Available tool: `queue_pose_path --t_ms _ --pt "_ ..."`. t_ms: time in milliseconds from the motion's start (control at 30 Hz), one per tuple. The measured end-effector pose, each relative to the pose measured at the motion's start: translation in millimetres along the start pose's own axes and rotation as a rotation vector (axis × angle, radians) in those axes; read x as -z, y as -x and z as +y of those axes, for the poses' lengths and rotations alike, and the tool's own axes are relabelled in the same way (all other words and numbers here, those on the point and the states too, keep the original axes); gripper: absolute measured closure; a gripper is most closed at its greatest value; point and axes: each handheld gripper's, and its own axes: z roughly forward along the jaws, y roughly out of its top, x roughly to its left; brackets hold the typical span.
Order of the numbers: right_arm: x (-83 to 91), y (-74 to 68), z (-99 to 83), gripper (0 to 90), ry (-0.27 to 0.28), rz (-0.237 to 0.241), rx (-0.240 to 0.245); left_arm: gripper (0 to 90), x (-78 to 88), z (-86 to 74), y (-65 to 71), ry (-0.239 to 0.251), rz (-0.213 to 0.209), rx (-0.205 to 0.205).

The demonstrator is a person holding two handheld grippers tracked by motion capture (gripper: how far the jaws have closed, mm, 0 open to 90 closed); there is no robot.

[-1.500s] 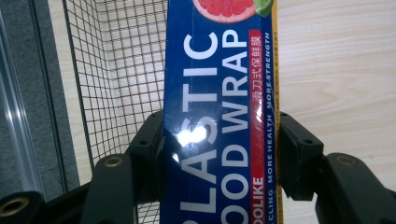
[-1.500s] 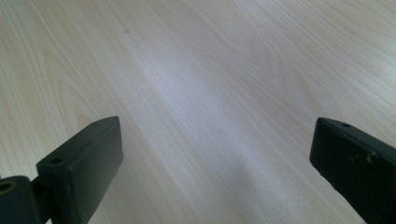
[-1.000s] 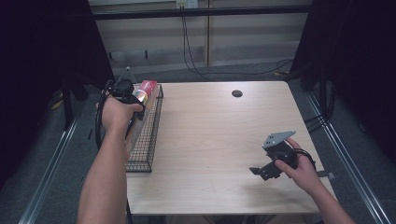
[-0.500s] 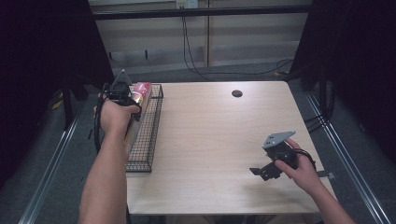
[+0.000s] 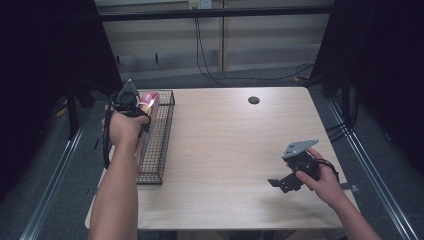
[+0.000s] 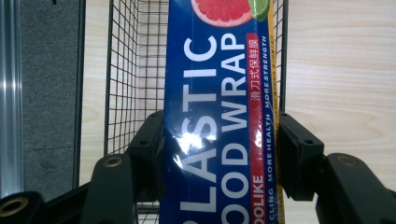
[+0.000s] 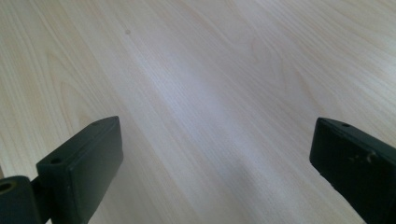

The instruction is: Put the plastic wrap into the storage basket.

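My left gripper (image 6: 219,154) is shut on a long blue box of plastic food wrap (image 6: 219,102), its two black jaws pressing the box's sides. The box hangs above a black wire basket (image 6: 126,79). From the high view, the left gripper (image 5: 131,102) holds the box (image 5: 149,100) over the far end of the wire basket (image 5: 157,145) at the table's left edge. My right gripper (image 5: 285,182) rests low over the table's near right part. Its jaws (image 7: 210,154) stand wide apart over bare wood with nothing between them.
The light wooden table (image 5: 230,145) has a small dark round hole (image 5: 253,100) near its far edge. Metal rails run along the floor on both sides, and cables hang by the back wall.
The left hand with the box has shifted slightly to the left over the basket's far end. The right hand has kept still.
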Motion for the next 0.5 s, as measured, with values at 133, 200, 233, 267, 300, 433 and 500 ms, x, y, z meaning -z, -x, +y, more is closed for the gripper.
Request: queue_pose_path --t_ms 133,200,233,267,300,433,500 --pt "0.9 0.5 0.3 2.6 0.006 0.009 -0.006 43.6 -1.9 0.0 -2.9 0.011 0.010 0.014" --pt "1.9 0.4 0.6 2.6 0.004 0.005 -0.009 43.6 -3.1 -0.1 -5.2 0.008 0.017 0.013" --pt "1.9 0.6 0.6 2.5 0.006 0.005 -0.007 43.6 -3.7 -0.2 -5.4 0.010 0.018 0.020" --pt "1.9 0.6 0.7 2.6 0.006 0.006 -0.006 43.6 -4.7 -0.3 -5.6 0.011 0.018 0.027" --pt "1.9 0.7 0.7 2.6 0.007 0.007 -0.007 43.6 -6.2 -0.3 -6.5 0.006 0.022 0.026" --pt "1.3 0.8 0.7 2.6 0.008 0.006 -0.007 43.6 -9.0 -0.5 -8.2 0.005 0.018 0.035" --pt "1.0 0.8 0.5 2.5 0.008 0.013 -0.007 43.6 -11.5 -0.1 -8.4 -0.004 0.021 0.036"
